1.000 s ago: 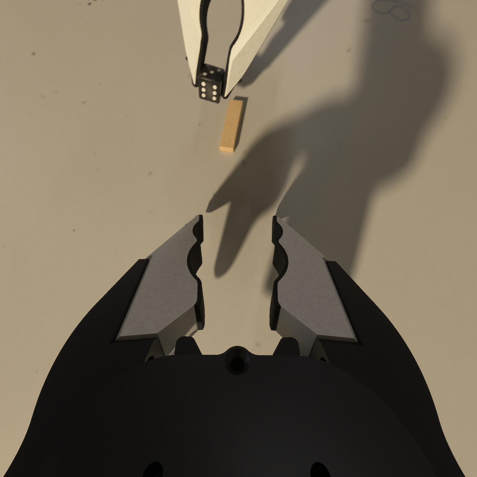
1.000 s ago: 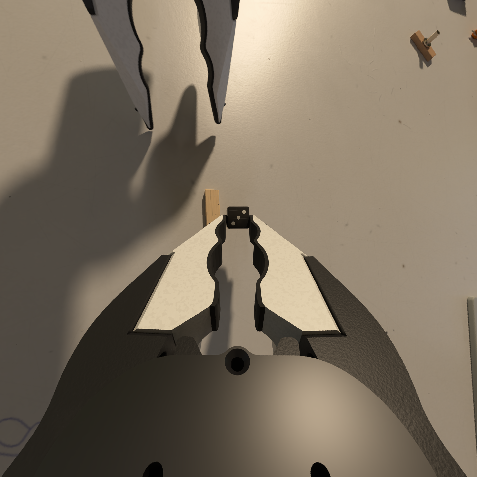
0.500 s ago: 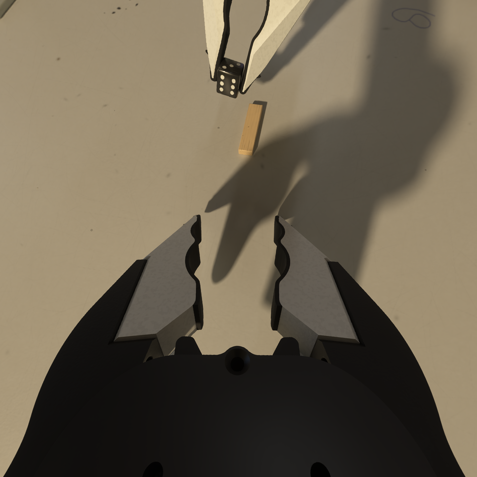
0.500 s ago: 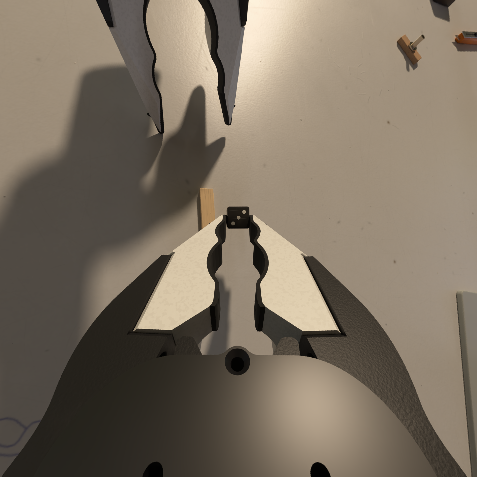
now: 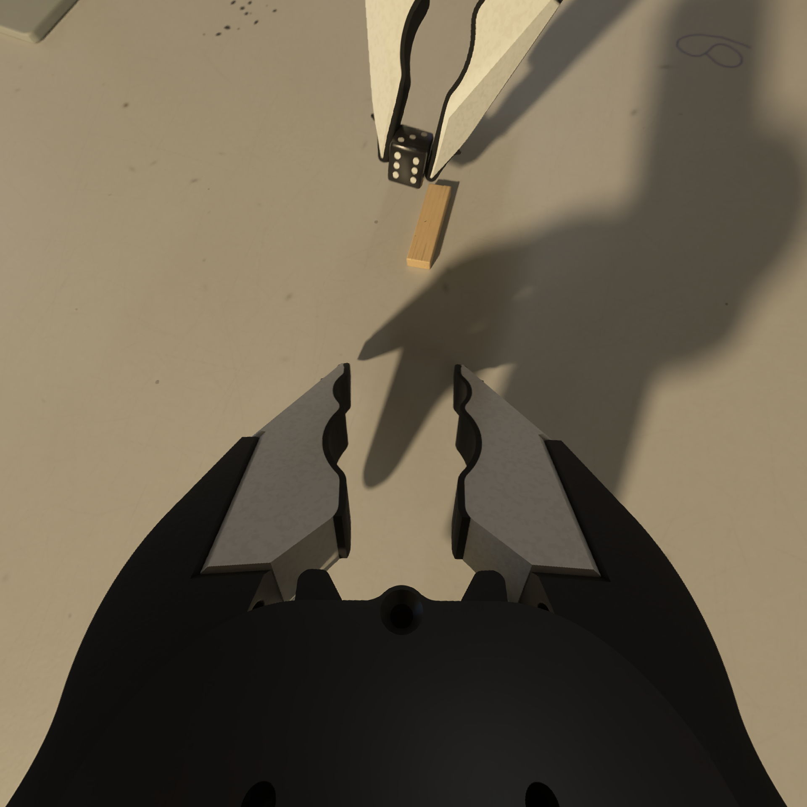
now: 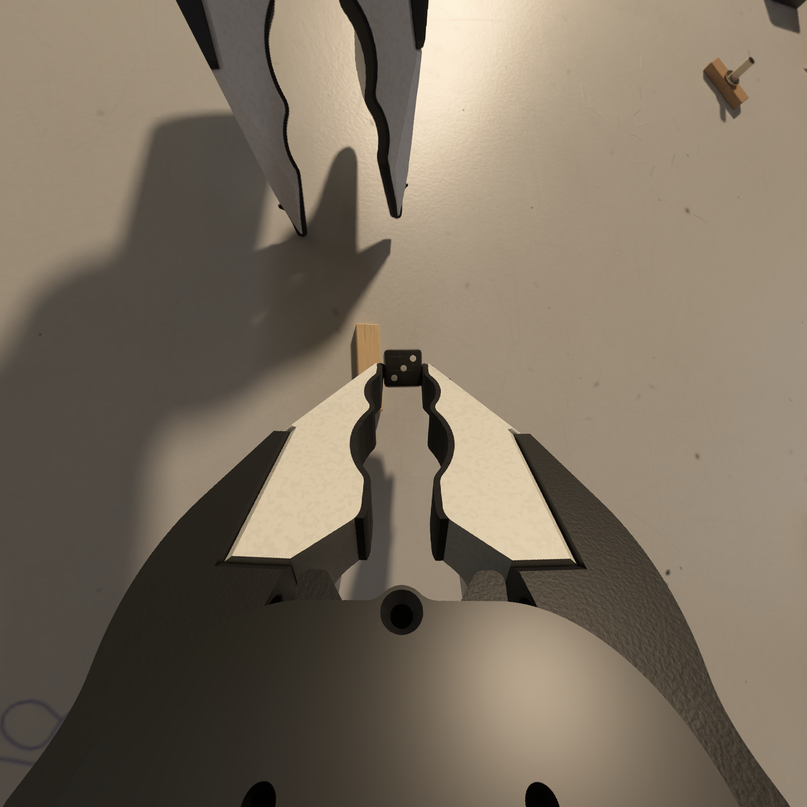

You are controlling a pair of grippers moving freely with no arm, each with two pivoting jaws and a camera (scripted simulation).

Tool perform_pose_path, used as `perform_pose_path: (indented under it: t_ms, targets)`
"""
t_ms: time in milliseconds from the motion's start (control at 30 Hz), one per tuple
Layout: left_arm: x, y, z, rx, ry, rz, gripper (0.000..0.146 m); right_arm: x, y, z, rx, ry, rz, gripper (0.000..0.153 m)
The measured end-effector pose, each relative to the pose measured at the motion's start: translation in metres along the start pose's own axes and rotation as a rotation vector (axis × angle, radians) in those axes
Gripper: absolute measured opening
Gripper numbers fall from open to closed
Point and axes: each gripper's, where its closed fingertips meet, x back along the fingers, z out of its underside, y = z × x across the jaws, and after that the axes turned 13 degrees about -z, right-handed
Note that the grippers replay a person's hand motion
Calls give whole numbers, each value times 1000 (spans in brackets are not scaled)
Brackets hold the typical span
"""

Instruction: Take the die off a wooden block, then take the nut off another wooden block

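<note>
Right gripper [image 6: 402, 371]: pale cream fingers on a dark grey body. Jaws drawn in to a narrow gap and clamped on the black die [image 6: 402, 368], one fingertip against each side of it. The die sits at the very tips, white pips showing; three pips face the right wrist view, six face the left wrist view.

Die, position: off the wooden block [image 5: 428, 231], held beside its far end as the left wrist view shows it. Whether the die touches the tabletop [image 5: 174, 262] cannot be told.

Wooden block, first: a plain light-wood slat lying flat on the tabletop, nothing on it. In the right wrist view it [image 6: 367, 347] shows just left of the die, partly hidden by the right gripper's finger.

Left gripper [image 5: 401, 371]: grey fingers on a black body. Jaws parted by a moderate gap, holding nothing and touching nothing; it hangs above the tabletop, well short of the block. In the right wrist view its fingers [image 6: 288, 131] point down from the top edge.

Wooden block, second [image 6: 725, 87]: far right in the right wrist view, small, bearing an upright pale peg with a ring-like nut [image 6: 730, 78] at its foot; detail is too small to confirm.

Tabletop: beige, lightly speckled, crossed by the grippers' broad shadows.
</note>
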Motion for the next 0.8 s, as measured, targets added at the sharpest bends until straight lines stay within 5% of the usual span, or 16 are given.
perform_pose_path:
  t_ms: [333,500,800]
  targets:
    - [0,-10,-3,-11,-28,-52,18,-5,2,1,-2,1,-17,17]
    - [13,7,10,2,-11,-93,22,-2,1,-1,-6,-20,-13,17]
    - [80,190,35,-71,142,-542,22,3,-3,-1,-8,-46,6,17]
